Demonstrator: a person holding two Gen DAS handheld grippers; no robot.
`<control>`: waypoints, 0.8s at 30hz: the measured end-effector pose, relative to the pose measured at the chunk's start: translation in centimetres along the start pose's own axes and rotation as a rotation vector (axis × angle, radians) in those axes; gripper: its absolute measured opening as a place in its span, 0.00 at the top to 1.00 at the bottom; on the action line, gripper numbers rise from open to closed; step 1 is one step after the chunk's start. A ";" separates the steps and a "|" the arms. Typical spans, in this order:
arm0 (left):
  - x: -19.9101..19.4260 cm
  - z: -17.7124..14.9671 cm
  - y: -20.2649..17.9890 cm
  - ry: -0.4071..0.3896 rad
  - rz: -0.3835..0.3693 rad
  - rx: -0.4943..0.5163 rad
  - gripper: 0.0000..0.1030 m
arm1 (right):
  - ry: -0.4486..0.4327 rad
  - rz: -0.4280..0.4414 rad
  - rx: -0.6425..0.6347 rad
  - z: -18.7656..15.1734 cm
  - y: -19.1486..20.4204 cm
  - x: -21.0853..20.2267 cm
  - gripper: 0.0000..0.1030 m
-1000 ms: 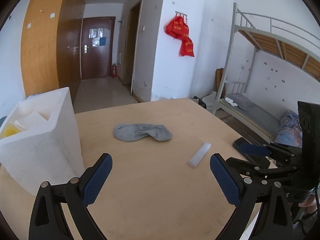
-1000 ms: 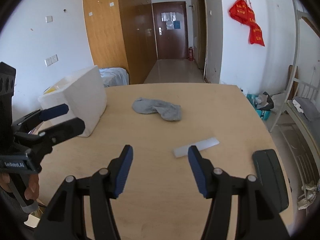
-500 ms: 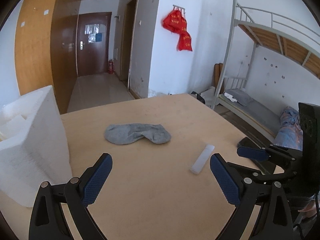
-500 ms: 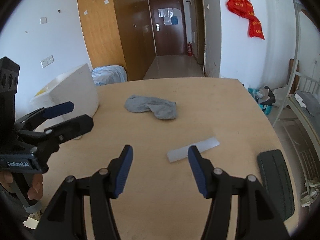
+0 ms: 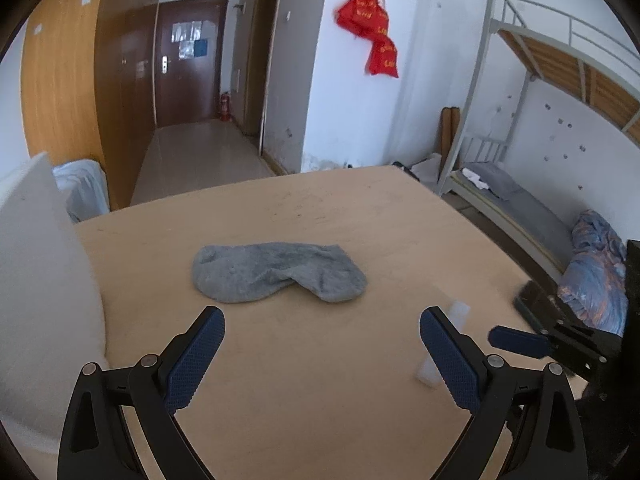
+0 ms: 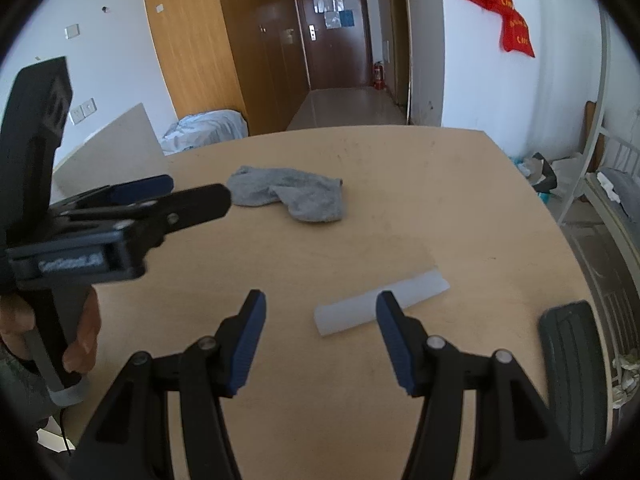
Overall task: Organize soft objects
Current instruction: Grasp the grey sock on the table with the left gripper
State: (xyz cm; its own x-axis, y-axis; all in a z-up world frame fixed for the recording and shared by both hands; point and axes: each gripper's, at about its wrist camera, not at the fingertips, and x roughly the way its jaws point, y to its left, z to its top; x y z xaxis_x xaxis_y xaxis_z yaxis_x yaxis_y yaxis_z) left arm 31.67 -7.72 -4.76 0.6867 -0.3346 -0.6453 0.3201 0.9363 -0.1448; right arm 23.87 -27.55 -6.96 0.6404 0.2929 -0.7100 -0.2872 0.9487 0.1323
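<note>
Sock point(image 5: 276, 272) first: a gray sock is lying flat and a bit crumpled near the middle of the light wooden table point(image 5: 320, 400). Nothing is touching it.

The left gripper point(image 5: 322, 344) is hanging over the table just in front of the sock, with its two blue-padded fingers spread wide apart. It is holding nothing. From the right camera, this same left gripper point(image 6: 188, 196) is reaching in from the side, and its tips are sitting close to the sock's point(image 6: 290, 196) near end but not touching it.

The right gripper point(image 6: 320, 328) is also standing wide open and empty. A white, see-through plastic strip point(image 6: 380, 302) is lying on the table just ahead of it, with one end showing between its fingers.

A big white foam box point(image 5: 40, 280) is standing on the table off to the left of the sock. A dark flat thing point(image 6: 570, 364) is resting at the table's right edge; I cannot tell what it is.
</note>
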 end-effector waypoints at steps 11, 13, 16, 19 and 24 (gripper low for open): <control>3.9 0.6 0.6 0.051 -0.006 0.028 0.05 | 0.028 -0.003 -0.014 0.0 -0.1 1.5 0.40; 4.2 0.8 0.5 0.049 -0.013 0.045 0.05 | 0.033 -0.001 -0.016 -0.1 -0.2 1.7 0.40; 4.6 1.0 0.6 0.037 -0.016 0.055 0.05 | 0.041 0.001 -0.015 0.0 -0.3 1.9 0.40; 5.2 1.3 0.5 0.034 -0.012 0.066 0.05 | 0.052 0.000 -0.016 0.0 -0.4 2.2 0.40; 6.6 2.0 0.7 0.046 -0.013 0.067 0.05 | 0.064 -0.004 -0.007 -0.1 -0.8 2.1 0.40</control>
State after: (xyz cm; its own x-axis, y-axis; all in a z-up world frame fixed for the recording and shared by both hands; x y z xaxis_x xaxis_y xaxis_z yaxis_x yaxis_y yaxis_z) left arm 37.74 -9.47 -7.62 0.6519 -0.3401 -0.6777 0.3731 0.9220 -0.1038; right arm 25.34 -27.68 -8.60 0.5944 0.2806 -0.7536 -0.2898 0.9489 0.1248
